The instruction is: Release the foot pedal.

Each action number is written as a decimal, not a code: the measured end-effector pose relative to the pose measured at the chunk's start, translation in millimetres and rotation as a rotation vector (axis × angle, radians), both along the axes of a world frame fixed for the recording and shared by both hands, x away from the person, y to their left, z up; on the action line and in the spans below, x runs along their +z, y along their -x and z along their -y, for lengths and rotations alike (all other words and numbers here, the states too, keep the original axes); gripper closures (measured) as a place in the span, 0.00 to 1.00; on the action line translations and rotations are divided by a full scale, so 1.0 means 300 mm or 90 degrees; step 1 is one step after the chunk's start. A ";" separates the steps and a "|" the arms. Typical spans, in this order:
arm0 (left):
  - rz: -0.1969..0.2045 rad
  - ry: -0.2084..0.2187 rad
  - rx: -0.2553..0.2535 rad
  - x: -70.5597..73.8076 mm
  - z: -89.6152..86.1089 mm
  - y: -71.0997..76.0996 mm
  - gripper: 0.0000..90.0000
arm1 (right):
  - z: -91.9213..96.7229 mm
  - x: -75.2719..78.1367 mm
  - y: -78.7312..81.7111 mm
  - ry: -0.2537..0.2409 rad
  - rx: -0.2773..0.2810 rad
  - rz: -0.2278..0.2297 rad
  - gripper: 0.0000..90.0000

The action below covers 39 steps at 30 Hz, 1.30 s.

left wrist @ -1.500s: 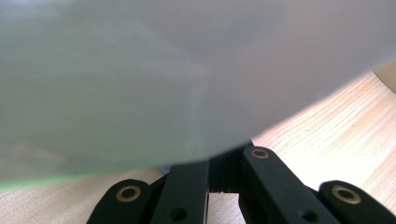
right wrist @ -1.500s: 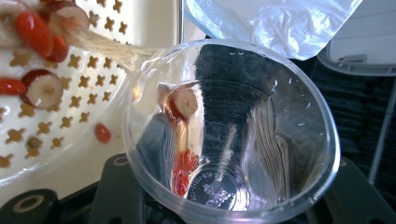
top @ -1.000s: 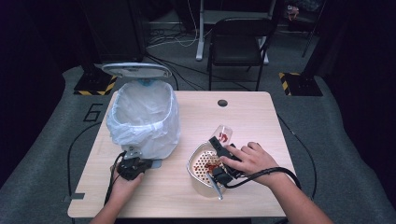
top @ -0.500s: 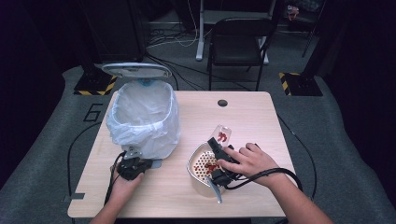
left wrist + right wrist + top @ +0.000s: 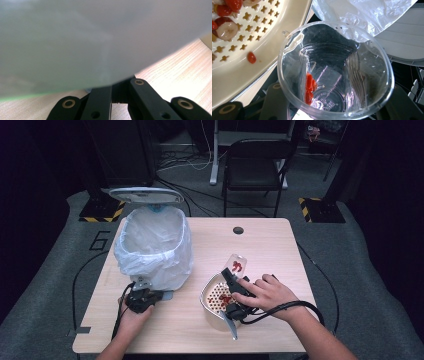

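The right gripper (image 5: pixel 234 281) has its black jaws clamped around a clear plastic cup (image 5: pixel 236 265), one jaw on each side of the wall. From the high view the cup juts out past the jaw tips, tipped over away from the person, with its mouth at the gripper end and its base farthest out. Looking along the jaws in the right gripper view, the cup (image 5: pixel 334 72) is thin, see-through and ribbed, its rim slightly squashed out of round. A few bits of red fruit (image 5: pixel 309 87) cling inside near the bottom, on the side of the left-hand jaw in that view; the rest of the cup is bare apart from glints and smears.

Directly under this gripper and the right hand (image 5: pixel 265 295) sits a cream strainer bowl (image 5: pixel 212 307) with star-shaped holes. In the right gripper view it lies up and to the left of the cup's rim, and its perforated floor (image 5: pixel 262 32) carries banana slices (image 5: pixel 227 28) and more red pieces, one small red bit lying alone close to the cup.

The left gripper (image 5: pixel 142 299) rests low on the wooden table (image 5: pixel 260 245), its jaws pressed together. Whether they pinch anything I cannot tell. Just ahead of its tips stands a bin (image 5: pixel 155 245) lined with a white plastic bag, lid (image 5: pixel 146 195) raised behind it. In the left gripper view the pale bag (image 5: pixel 87 37) hangs right over the jaws, with the table grain to the right.
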<state>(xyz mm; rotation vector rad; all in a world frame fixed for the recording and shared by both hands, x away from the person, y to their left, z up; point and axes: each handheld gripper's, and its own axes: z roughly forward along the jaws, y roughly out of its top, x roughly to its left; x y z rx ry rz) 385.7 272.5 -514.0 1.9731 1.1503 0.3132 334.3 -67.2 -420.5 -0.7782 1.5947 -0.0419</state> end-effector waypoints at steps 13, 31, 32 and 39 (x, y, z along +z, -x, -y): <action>0.000 -0.001 0.000 0.000 0.000 0.000 1.00 | -0.005 0.020 0.008 0.061 0.001 0.026 0.53; 0.000 -0.001 0.000 0.000 0.000 0.000 1.00 | -0.004 0.009 0.009 0.044 0.001 0.016 0.53; 0.000 -0.001 0.000 0.000 0.000 0.000 1.00 | -0.004 0.010 0.009 0.042 0.002 0.020 0.53; 0.000 -0.001 -0.001 0.000 0.000 0.000 1.00 | -0.004 0.016 0.009 0.039 0.003 0.021 0.53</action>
